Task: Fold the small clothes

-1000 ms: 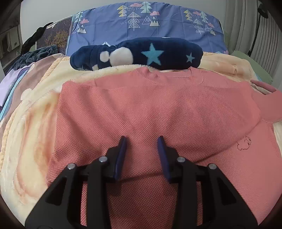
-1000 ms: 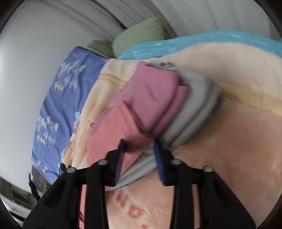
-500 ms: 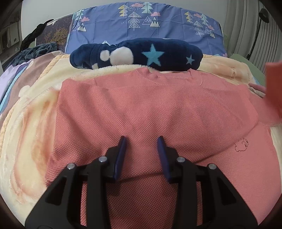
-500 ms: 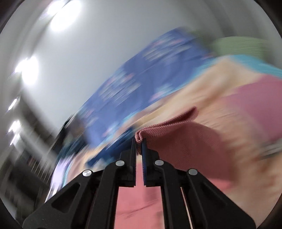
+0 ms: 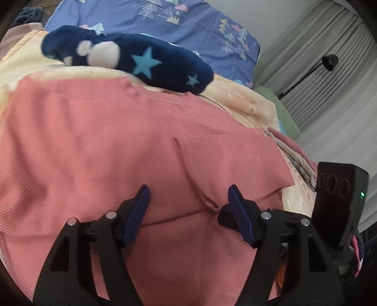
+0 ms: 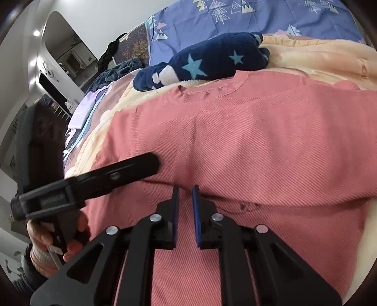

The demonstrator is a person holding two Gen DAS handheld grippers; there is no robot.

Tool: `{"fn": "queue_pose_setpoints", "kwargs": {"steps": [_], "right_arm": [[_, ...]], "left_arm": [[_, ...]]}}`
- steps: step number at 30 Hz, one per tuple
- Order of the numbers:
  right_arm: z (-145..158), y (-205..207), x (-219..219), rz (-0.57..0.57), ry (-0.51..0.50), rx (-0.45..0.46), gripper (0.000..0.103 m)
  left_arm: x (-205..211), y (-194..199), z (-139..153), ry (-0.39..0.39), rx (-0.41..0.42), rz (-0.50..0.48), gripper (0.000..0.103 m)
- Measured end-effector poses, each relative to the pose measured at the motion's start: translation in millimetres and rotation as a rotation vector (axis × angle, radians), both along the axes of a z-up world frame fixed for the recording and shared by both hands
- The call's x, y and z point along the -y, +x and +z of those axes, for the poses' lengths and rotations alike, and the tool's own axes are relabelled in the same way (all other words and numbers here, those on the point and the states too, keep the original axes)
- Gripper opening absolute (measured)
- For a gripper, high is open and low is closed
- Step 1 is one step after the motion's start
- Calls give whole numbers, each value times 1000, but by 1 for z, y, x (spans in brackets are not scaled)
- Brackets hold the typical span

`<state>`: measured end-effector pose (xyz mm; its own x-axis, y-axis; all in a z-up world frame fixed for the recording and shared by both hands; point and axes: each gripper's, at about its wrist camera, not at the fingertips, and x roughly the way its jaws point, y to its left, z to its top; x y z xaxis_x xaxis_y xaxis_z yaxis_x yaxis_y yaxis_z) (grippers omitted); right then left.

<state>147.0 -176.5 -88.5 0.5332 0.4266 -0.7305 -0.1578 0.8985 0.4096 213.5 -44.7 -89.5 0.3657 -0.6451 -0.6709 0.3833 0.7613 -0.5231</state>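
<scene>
Left tool (image 5: 188, 200) just opened wide, right tool (image 6: 185, 197) narrow, both empty over the folded, creased pink sweater (image 5: 117, 141)

You've got the sweater (image 5: 117, 141) spread flat on the blanket (image 5: 247, 103), collar twd the far side. Star-print bundle (image 5: 141, 63) lies just behind the collar, w/ the pillow (image 5: 188, 21) further back. Folded clothes (image 5: 299, 153) sit right of the sweater.

Sweater (image 5: 117, 146) salmon pink, fine ribbed weave. Plush throw (image 5: 146, 63) navy, light-blue stars, white blobs. Blanket (image 5: 247, 106) cream-peach. Pillow (image 5: 188, 26) blue, triangle-tree print. Curtains (image 5: 329, 82) grey.
</scene>
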Motion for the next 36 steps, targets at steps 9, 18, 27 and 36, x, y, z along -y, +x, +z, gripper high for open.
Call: {"fn": "queue_pose_setpoints", "kwargs": {"steps": [9,18,27,36], "right_arm": [[-8,-14,45,-94,80,1,12],[-16,-15,97,-385,119,-7,14],[-17,-16,84,-376,37,19,15],[-13,-18,80,-347,-17,9,15]], "left_arm": [[57,18,26,96,58,-39,3],[30,-23,178,92,465,5,3],[-87,-2,119,252,299,257,4],[-122,13,35,367,131,344,36]]}}
